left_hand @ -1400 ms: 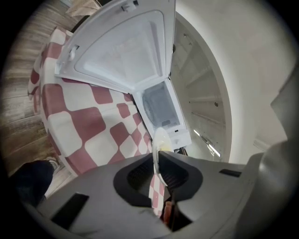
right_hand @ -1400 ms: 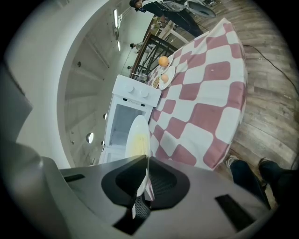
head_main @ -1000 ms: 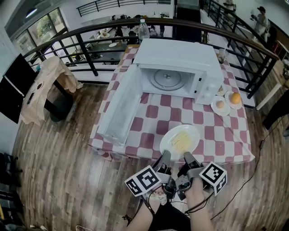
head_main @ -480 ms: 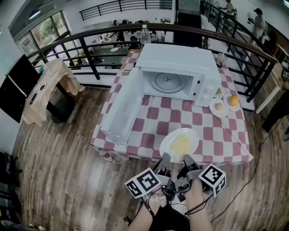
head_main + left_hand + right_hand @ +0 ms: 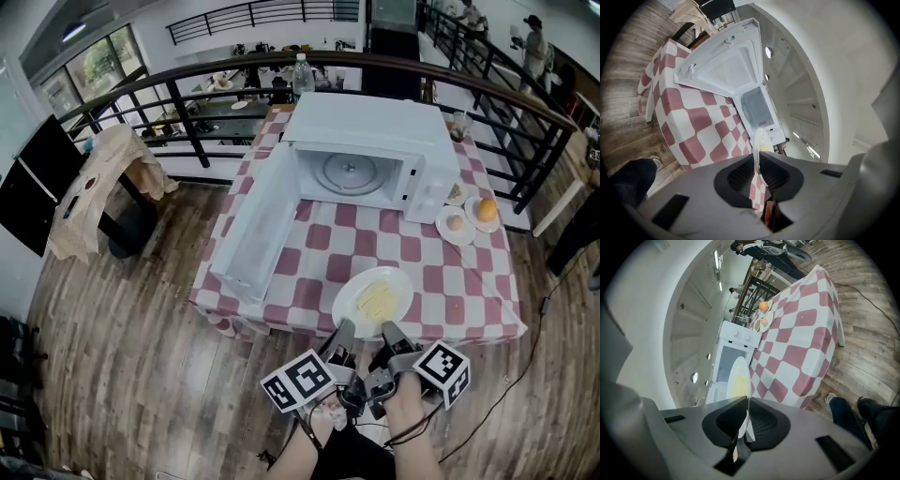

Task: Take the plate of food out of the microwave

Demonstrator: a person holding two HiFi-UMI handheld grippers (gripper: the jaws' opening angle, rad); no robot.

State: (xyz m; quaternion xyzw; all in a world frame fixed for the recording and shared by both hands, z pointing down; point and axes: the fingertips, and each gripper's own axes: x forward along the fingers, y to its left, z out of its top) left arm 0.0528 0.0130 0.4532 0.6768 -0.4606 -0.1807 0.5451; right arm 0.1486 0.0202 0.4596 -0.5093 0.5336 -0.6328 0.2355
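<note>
**Head view.** The plate (image 5: 373, 300), carrying pale yellow food (image 5: 379, 300), is over the near edge of the checked table (image 5: 448, 298). It is outside and well apart from the microwave (image 5: 367, 131), whose door (image 5: 251, 225) stands open. The left fingers (image 5: 342, 334) and right fingers (image 5: 393, 335) meet the plate's near rim side by side. Whether the plate rests on the table cannot be told. An orange (image 5: 487, 207) lies at the microwave's right.

**Left gripper view.** The left fingers (image 5: 739, 176) are narrowly parted and clamped on the plate (image 5: 758, 149), seen edge-on between the pads. The microwave (image 5: 757, 108) is beyond.

**Right gripper view.** The right fingers (image 5: 726, 422) are likewise narrowly parted and clamped on the plate (image 5: 739, 380). The table (image 5: 801, 345) and orange (image 5: 762, 305) lie beyond.
</note>
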